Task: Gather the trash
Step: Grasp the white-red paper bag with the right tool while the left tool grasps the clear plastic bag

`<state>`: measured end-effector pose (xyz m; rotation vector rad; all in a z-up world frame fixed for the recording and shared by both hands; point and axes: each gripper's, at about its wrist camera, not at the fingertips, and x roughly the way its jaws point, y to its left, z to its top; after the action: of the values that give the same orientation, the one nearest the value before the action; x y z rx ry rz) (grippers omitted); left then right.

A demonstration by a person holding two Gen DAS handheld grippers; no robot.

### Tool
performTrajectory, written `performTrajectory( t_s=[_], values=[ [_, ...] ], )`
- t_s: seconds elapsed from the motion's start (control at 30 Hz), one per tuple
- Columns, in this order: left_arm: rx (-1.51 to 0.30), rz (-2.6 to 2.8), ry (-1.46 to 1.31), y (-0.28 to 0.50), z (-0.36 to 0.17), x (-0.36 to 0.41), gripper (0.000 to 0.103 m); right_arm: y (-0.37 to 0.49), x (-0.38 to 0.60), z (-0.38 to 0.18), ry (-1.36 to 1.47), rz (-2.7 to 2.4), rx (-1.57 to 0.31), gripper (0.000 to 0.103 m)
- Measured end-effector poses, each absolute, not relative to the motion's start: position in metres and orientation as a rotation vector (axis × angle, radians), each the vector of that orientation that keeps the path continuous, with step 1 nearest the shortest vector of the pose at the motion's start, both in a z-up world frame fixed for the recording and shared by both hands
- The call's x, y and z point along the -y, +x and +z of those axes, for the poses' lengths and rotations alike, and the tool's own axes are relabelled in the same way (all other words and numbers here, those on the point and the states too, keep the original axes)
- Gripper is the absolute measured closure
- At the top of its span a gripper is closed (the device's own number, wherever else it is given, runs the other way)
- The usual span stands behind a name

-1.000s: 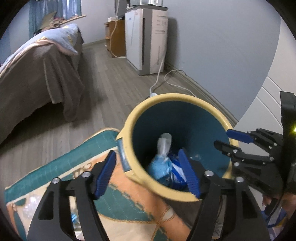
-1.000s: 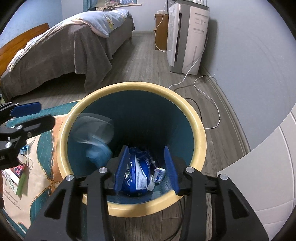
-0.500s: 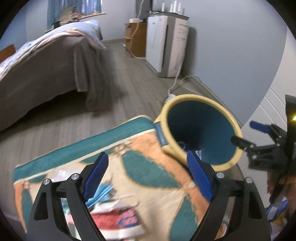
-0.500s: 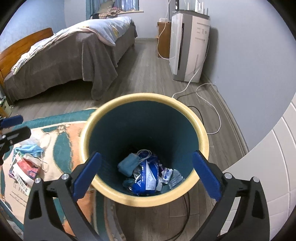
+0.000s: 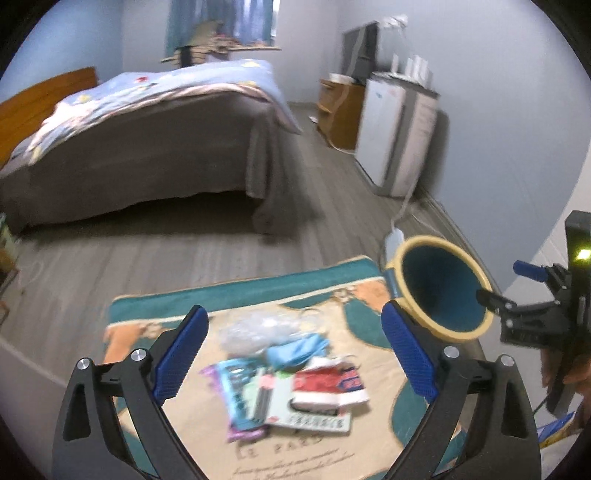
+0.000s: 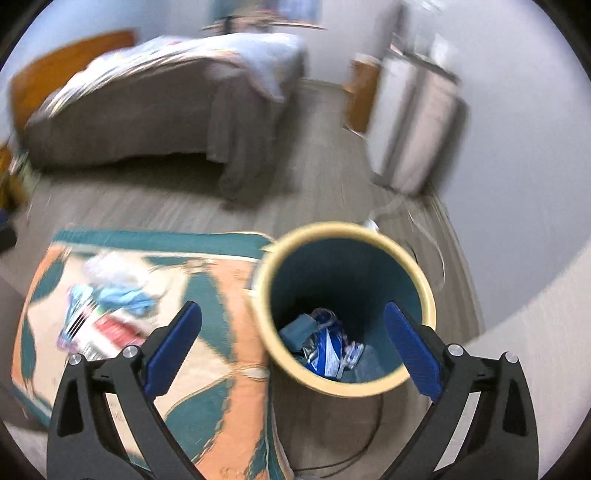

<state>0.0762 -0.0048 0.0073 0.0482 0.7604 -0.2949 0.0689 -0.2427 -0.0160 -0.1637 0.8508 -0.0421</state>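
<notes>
Moved: both tools have pulled back from the bin; the blue scrap has dropped inside.
Left tool (image 5: 291, 354): jaws just opened wide, empty, above the litter pile (image 5: 291, 384) on the rug (image 5: 332, 284).
Right tool (image 6: 293, 347): jaws just opened wide, empty, above the bin (image 6: 347, 236).
Bin contents: wrappers (image 6: 325, 350) at the bottom.

A bed (image 5: 147, 140) with grey cover stands on grey plank floor (image 5: 207, 251). Pale blue walls (image 5: 498, 110) (a curtained window (image 5: 221, 22) behind); a white appliance (image 5: 399, 136) beside a wooden cabinet (image 5: 338, 107).
</notes>
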Motion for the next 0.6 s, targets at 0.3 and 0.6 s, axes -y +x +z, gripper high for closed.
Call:
performTrajectory(
  t_s=[0.3, 0.6],
  values=[
    [-0.727, -0.166, -0.007, 0.058, 0.015, -0.068, 0.008, 0.059, 0.146, 0.060, -0.293, 0.146, -0.709, 0.006],
    [-0.771, -0.146, 0.031, 0.076, -0.014, -0.097, 0.008, 0.074, 0.109, 0.014, -0.108, 0.163, -0.862, 0.006]
  ],
)
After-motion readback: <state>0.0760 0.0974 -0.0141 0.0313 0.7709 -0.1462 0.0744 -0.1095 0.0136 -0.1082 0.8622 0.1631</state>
